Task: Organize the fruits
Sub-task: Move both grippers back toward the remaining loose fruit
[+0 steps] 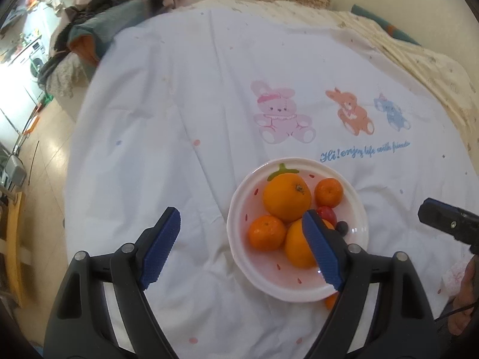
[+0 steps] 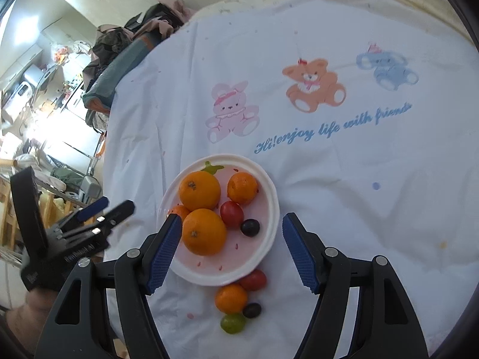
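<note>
The round white plastic plate with a pink strawberry-print centre (image 2: 271, 197) lies on the white bedsheet printed with cartoon bears (image 2: 344, 179), which covers a bed. On the plate: two large oranges, the farther (image 2: 199, 191) and the nearer (image 2: 204, 232), touching; two small mandarins, one at the far right (image 2: 242, 188), one at the left rim (image 2: 179, 211); a red cherry tomato (image 2: 231, 214); and a dark grape (image 2: 250, 227).

Four pieces lie loose on the sheet just off the plate's near rim: a second red tomato (image 2: 254, 280), a loose mandarin (image 2: 231, 298), a loose dark grape (image 2: 251, 310) and a green grape (image 2: 233, 323), clustered and touching.

The right hand-held gripper (image 2: 232, 251) hangs above the plate's near edge, jaws spread wide, nothing between the pads. The left hand-held gripper (image 1: 242, 246) is likewise agape and empty, off the plate's left side.

Judgement: the loose cluster lies below and behind the right fingertips, towards the holder, so that gripper is nearer. The fruits are round; no long axis governs approach.

From the left wrist view, only a sliver of the loose mandarin shows beneath the plate; the other three are hidden. The left-rim mandarin is partly masked by the right gripper's finger.
</note>
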`<state>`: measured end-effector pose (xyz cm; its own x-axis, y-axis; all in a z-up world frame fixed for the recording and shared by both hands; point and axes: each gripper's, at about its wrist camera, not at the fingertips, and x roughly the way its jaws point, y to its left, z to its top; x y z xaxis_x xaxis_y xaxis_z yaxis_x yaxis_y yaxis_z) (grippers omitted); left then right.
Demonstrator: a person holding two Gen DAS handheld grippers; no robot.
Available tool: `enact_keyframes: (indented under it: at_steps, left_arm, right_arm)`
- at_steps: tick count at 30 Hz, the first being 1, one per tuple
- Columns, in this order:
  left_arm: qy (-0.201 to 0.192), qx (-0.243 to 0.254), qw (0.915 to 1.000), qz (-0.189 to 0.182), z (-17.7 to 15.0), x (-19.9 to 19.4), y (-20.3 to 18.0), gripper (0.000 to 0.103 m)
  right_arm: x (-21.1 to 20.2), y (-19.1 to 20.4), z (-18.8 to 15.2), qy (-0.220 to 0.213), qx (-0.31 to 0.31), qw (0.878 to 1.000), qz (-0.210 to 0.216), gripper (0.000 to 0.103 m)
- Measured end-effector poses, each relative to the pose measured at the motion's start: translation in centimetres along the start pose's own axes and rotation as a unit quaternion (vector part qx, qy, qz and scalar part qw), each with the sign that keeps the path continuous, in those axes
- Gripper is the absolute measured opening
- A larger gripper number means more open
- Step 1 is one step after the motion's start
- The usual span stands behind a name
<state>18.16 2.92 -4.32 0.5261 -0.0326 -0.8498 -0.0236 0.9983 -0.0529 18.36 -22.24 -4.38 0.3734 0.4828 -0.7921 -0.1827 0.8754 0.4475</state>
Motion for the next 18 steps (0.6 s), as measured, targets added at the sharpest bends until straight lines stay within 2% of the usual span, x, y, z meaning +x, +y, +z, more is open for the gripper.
enact_keyframes:
  at_steps: [5,12,14,18]
  left_arm:
    - [-0.031,0.036,0.9988,0.013,-1.6,-2.9,-0.7,0.081]
    - [-0.001,0.056,0.9983,-0.017,-5.4,-4.8,-1.3,0.081]
    - [-0.007,0.065,0.9978,-0.012,-6.2,-5.3,-1.6,0.081]
    - [-0.012,0.056,0.9984,0.0,-7.3,-6.0,-2.0,0.081]
  right_arm:
    - [-2.0,0.1,-2.0,-0.014,0.003,1.0,-0.009,0.072]
    - [-4.2,-0.5,-5.0,-0.017,0.022,1.0,-0.011,0.072]
    - [-4.6,-1.2,-5.8,-0.014,0.044,0.999,-0.002,0.072]
    - [-5.2,-2.0,-7.0,-0.014,0.064,0.998,-0.02,0.072]
